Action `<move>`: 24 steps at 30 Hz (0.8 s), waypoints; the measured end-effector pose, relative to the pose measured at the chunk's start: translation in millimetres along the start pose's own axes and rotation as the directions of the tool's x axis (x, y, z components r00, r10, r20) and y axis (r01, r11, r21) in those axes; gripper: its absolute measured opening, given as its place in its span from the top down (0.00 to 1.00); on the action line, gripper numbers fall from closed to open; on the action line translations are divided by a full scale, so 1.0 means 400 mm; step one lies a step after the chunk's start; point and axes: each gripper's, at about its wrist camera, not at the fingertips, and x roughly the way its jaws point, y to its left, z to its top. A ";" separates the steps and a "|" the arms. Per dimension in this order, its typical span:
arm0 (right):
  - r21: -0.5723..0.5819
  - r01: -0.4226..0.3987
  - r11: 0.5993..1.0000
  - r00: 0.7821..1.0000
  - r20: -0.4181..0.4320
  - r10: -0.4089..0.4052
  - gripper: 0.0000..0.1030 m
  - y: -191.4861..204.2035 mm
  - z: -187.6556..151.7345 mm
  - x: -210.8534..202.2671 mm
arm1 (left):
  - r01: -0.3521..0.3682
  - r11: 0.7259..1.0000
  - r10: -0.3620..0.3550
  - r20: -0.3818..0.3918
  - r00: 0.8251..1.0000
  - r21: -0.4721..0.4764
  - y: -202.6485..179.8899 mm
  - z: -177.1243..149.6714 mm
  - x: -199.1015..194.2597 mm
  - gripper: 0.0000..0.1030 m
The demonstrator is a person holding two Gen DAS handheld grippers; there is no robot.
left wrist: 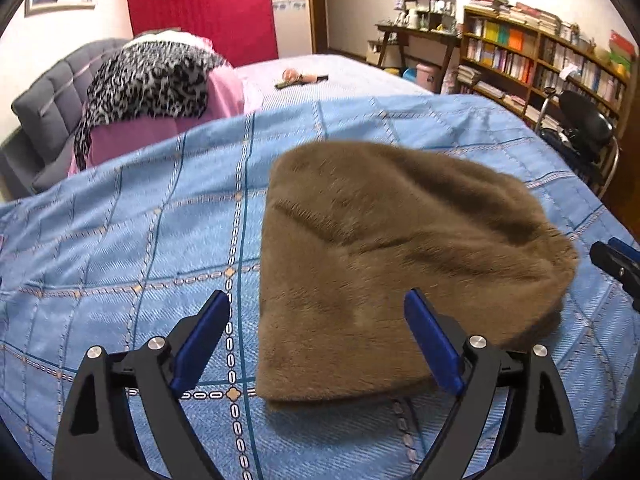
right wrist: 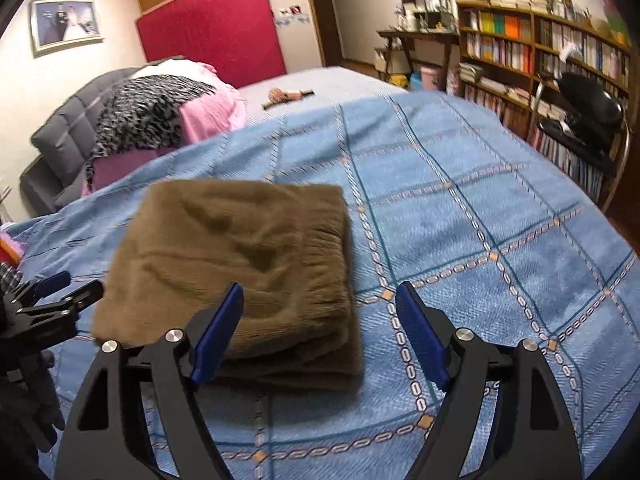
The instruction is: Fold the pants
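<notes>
We work in a bedroom, over a bed (left wrist: pixel 120 240) spread with a blue checked cover; at the far left a grey headboard (left wrist: pixel 44 112) carries a leopard-print cloth (left wrist: pixel 148 80) and pink bedding, then a red panel (left wrist: pixel 204 8) against the wall, and at the far right a bookshelf (left wrist: pixel 540 64) packed with books.

The pants (left wrist: pixel 400 248), brown and furry, lie on the cover as a thick stacked bundle; we judge the folding all but done, which would explain why neither gripper grips anything. Our left gripper (left wrist: pixel 318 306) hangs with its jaws spread wide above the near left edge of the bundle, one pad over bare cover, the other over the fur; our right gripper (right wrist: pixel 320 300) stands just as wide at the near right edge, its left pad over the cloth, its right over the cover.

The left wrist view shows the smooth, rounded top of the bundle and the tip of the other gripper at the right margin; the right wrist view alone shows the gathered, ribbed side (right wrist: pixel 332 256), the layers stacked at the near corner, and the left gripper (right wrist: pixel 60 292) low at the left.
</notes>
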 end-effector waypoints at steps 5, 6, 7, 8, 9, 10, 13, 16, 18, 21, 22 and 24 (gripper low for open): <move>-0.007 -0.045 0.999 0.998 0.052 0.045 0.11 0.040 0.004 -0.083 | 0.001 1.000 -0.002 0.055 0.998 0.024 -0.035 0.016 -0.073 0.09; -0.010 -0.056 0.998 0.997 0.057 0.057 0.10 0.047 0.004 -0.098 | -0.008 0.999 0.006 0.068 0.998 0.031 -0.044 0.019 -0.092 0.09; -0.017 -0.064 0.998 0.996 0.062 0.065 0.09 0.056 0.003 -0.113 | -0.011 0.999 0.009 0.073 0.997 0.037 -0.051 0.022 -0.104 0.09; -0.022 -0.066 0.998 0.995 0.067 0.067 0.07 0.064 0.000 -0.125 | -0.012 0.999 0.009 0.077 0.997 0.040 -0.057 0.023 -0.115 0.09; -0.028 -0.070 0.997 0.995 0.075 0.072 0.07 0.070 -0.003 -0.138 | -0.013 0.999 0.010 0.083 0.997 0.044 -0.065 0.023 -0.128 0.09; -0.036 -0.077 0.996 0.993 0.086 0.079 0.07 0.075 -0.006 -0.155 | -0.013 0.999 0.009 0.093 0.996 0.046 -0.072 0.024 -0.143 0.09; -0.053 -0.089 0.995 0.990 0.104 0.094 0.07 0.089 -0.008 -0.189 | 0.003 0.999 -0.008 0.112 0.994 0.044 -0.085 0.024 -0.175 0.09; -0.067 -0.084 0.994 0.989 0.114 0.091 0.06 0.099 -0.016 -0.207 | -0.003 0.999 -0.003 0.120 0.993 0.044 -0.096 0.024 -0.197 0.08; -0.076 -0.076 0.994 0.989 0.118 0.084 0.06 0.106 -0.025 -0.214 | -0.002 0.999 -0.003 0.124 0.992 0.046 -0.102 0.022 -0.205 0.08; -0.083 -0.071 0.994 0.990 0.118 0.081 0.06 0.110 -0.035 -0.219 | -0.027 0.998 0.020 0.123 0.992 0.057 -0.108 0.018 -0.207 0.08; -0.084 -0.069 0.994 0.990 0.119 0.078 0.06 0.110 -0.037 -0.220 | -0.040 0.997 0.031 0.123 0.992 0.065 -0.113 0.016 -0.209 0.08; -0.086 -0.066 0.994 0.990 0.122 0.077 0.06 0.111 -0.042 -0.224 | -0.050 0.996 0.040 0.130 0.991 0.075 -0.118 0.012 -0.213 0.08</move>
